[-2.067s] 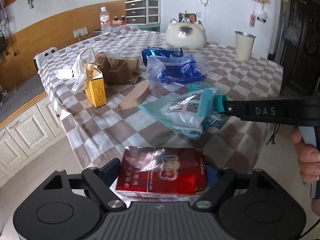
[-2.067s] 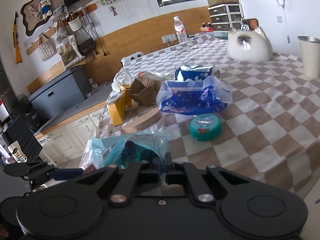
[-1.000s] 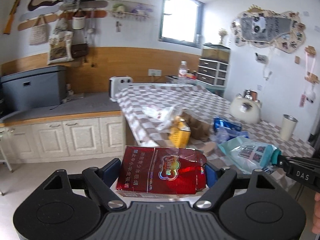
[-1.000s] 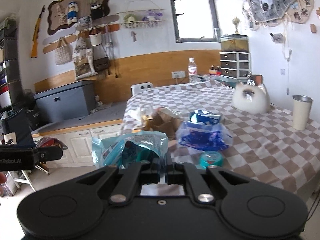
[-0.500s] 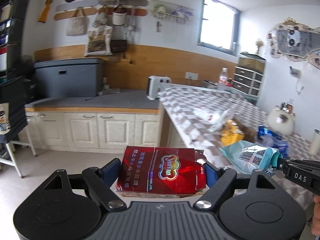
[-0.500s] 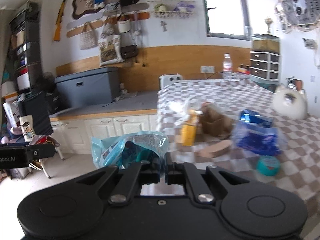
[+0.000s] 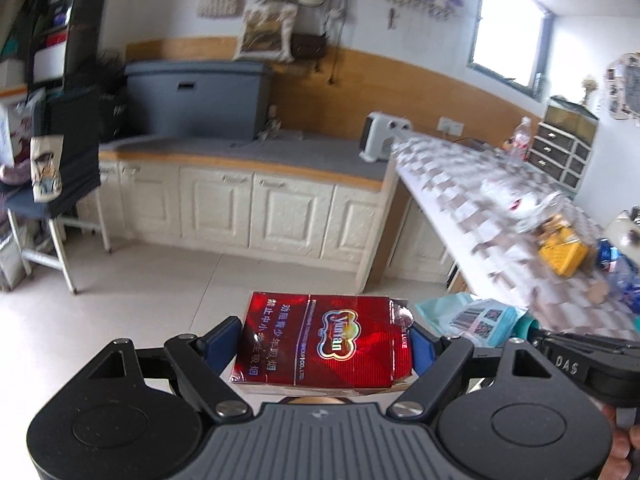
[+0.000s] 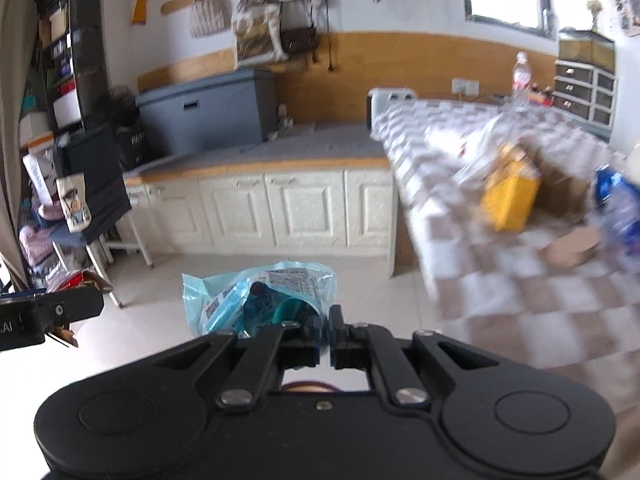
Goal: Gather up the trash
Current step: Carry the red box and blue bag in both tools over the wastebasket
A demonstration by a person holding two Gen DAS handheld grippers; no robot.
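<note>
My left gripper is shut on a red cigarette carton and holds it over the tiled floor, away from the table. My right gripper is shut on a teal plastic bag; the bag also shows in the left wrist view, just right of the carton. The left gripper with the carton shows at the left edge of the right wrist view. More trash lies on the checkered table: a yellow box, brown paper, a blue wrapper.
White cabinets with a grey counter run along the far wall. A blue-grey bin stands on the counter. A stool draped with dark cloth stands at the left. A white heater sits at the table's end.
Both grippers have swung left, away from the table, toward the floor and cabinets, each still holding its item. The table has slid to the right edge of both views.
</note>
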